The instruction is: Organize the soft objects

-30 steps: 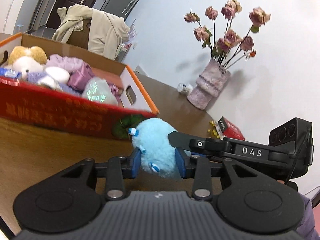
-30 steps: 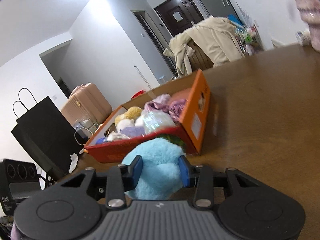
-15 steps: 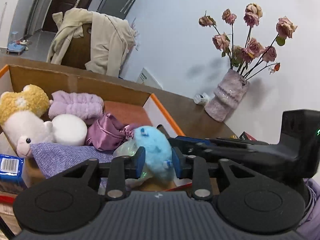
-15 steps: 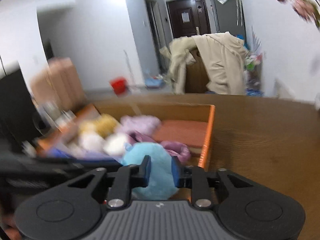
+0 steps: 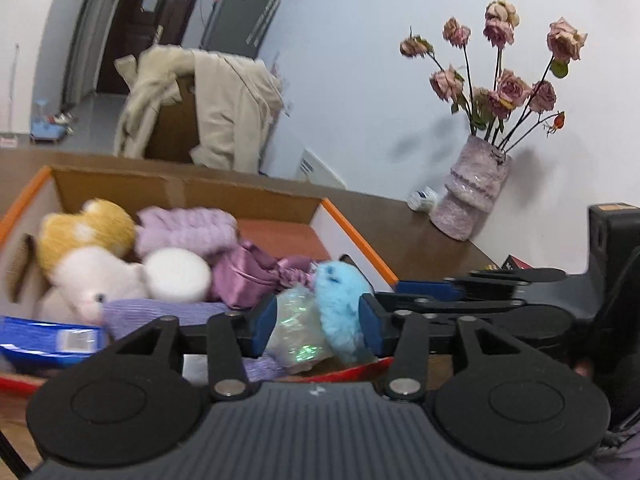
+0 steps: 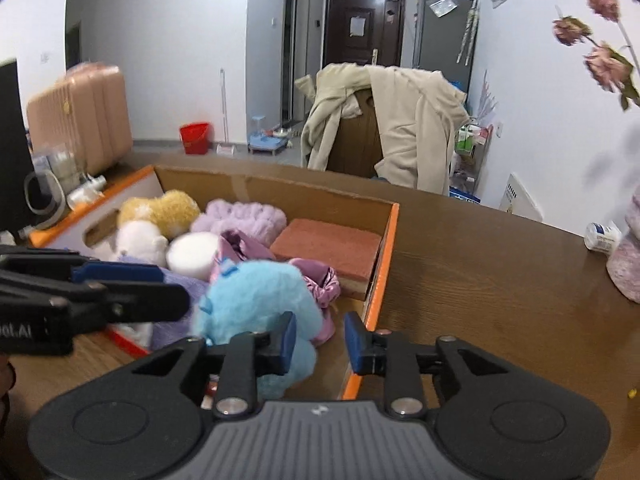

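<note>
Blue plush toy point(image 5: 340, 304): over the near right corner of the cardboard box point(image 5: 180, 192), lying against the iridescent pouch point(image 5: 296, 328) and the purple satin cloth point(image 5: 248, 276); seemingly just let down onto the pile — resting or dropping, hard to tell through the blur.

Left gripper point(image 5: 316, 326): jaws just been opening; blue toy and pouch between them, right pad close against the fur, left pad clear; released rather than clenched.

Right gripper point(image 6: 320, 338): jaws just been opening a little too; gap between the pads empty, with the blue toy point(image 6: 256, 304) bulging beside and over the left pad, not pinched; let go.

Already in the box: yellow plush point(image 5: 92, 224), white plush point(image 5: 92, 280), round white puff point(image 5: 176, 274), lilac fluffy band point(image 5: 184, 230), lavender knit cloth point(image 5: 136, 308), orange-brown sponge block point(image 6: 328, 244); blue packet point(image 5: 44, 340) at the near left corner.

Done so far: most soft things gathered in the box; blue toy delivered over the rim.

Left to do: draw both grippers clear; check that the toy settles inside and does not tip over the near wall; no other loose soft thing visible on the wooden table point(image 6: 500, 280) — only a vase of roses point(image 5: 472, 196) and a small bottle point(image 5: 422, 199), which likely stay put.
</note>
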Available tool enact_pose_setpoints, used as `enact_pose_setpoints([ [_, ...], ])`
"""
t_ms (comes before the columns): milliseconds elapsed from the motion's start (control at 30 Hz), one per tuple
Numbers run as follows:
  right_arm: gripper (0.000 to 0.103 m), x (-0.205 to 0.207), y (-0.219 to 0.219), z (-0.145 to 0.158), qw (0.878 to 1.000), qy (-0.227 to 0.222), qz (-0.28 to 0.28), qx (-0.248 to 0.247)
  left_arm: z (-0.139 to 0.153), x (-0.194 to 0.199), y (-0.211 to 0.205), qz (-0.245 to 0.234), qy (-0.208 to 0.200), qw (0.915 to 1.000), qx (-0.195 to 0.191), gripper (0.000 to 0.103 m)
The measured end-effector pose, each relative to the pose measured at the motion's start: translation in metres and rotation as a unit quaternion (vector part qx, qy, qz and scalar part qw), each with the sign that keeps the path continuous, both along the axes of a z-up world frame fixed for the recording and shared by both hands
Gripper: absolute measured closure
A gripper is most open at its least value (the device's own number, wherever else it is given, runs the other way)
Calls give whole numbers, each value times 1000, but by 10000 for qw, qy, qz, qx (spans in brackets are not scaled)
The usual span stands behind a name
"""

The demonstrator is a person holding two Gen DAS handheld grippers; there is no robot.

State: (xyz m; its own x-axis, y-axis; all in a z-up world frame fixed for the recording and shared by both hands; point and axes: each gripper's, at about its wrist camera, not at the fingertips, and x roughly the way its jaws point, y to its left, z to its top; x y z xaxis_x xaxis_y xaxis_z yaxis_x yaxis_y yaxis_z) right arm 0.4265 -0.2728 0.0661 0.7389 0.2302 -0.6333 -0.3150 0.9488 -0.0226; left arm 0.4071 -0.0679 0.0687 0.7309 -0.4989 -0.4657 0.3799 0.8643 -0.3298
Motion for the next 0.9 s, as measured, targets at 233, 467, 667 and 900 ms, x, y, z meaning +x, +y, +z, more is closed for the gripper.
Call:
enact_pose_setpoints([
  [233, 50, -63, -3, 29, 9986, -460, -141, 227, 26, -59, 31, 605, -553, 9955, 467, 26],
  [467, 29, -150, 11, 46, 9885, -1279, -489, 638, 34, -142, 69, 1293, -1303, 9776, 1026, 3],
  [667, 13, -241, 35, 26, 9740, -1953, -720, 895, 20, -228, 91, 1551, -1846, 9603, 1402, 0],
  [900, 2, -328, 58, -21, 9690, -2065, -817, 1083, -14, -325, 107, 2002, -2016, 9519, 1146, 0],
])
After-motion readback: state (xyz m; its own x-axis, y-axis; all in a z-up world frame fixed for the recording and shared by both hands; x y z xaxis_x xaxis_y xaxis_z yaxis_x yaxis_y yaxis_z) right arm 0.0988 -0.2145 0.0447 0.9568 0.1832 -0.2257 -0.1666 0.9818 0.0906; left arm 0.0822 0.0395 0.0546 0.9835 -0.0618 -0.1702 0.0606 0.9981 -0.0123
